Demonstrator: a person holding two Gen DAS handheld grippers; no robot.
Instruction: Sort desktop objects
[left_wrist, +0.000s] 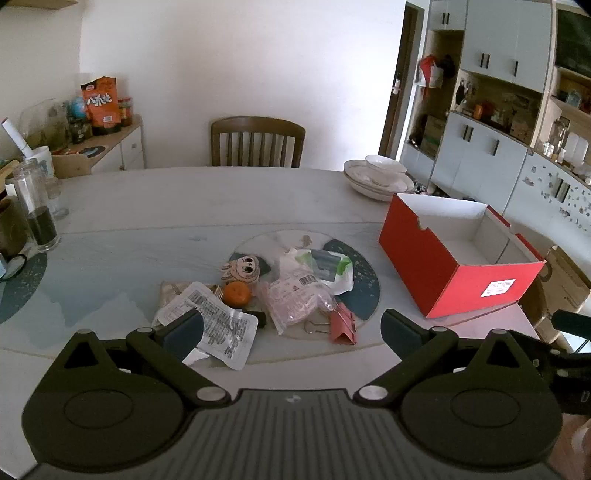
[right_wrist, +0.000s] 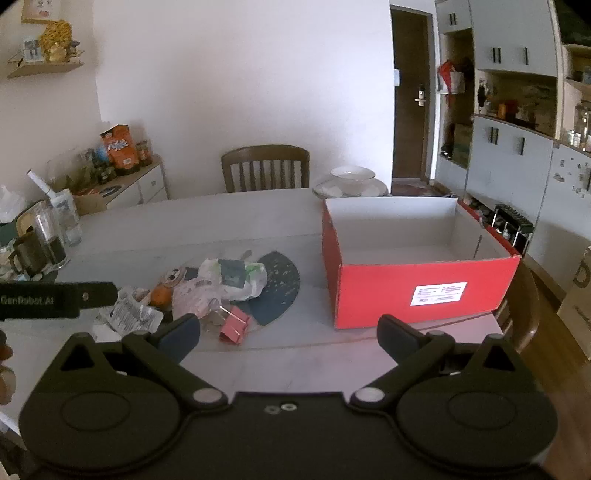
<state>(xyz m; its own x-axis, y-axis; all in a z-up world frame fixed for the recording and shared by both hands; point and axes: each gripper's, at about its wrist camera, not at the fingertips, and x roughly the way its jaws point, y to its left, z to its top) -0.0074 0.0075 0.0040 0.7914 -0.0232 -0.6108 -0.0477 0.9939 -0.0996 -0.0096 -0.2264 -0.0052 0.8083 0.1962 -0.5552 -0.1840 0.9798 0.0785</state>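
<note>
GenRobot.AI strap (right_wrist: 55, 300), labelled red box (right_wrist: 424, 291)

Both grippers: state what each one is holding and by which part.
Nothing is held. The left gripper and right gripper are both open and empty, short of the pile with the pink binder clip.

Paper, plastic and wood on a smooth pale tabletop (left_wrist: 184, 206)

Matt red cardboard box (left_wrist: 424, 266), white inside; crinkled glossy silver plastic packet (left_wrist: 218, 325); slatted brown wooden chair (left_wrist: 257, 142); glazed white ceramic bowls (left_wrist: 380, 175).
</note>
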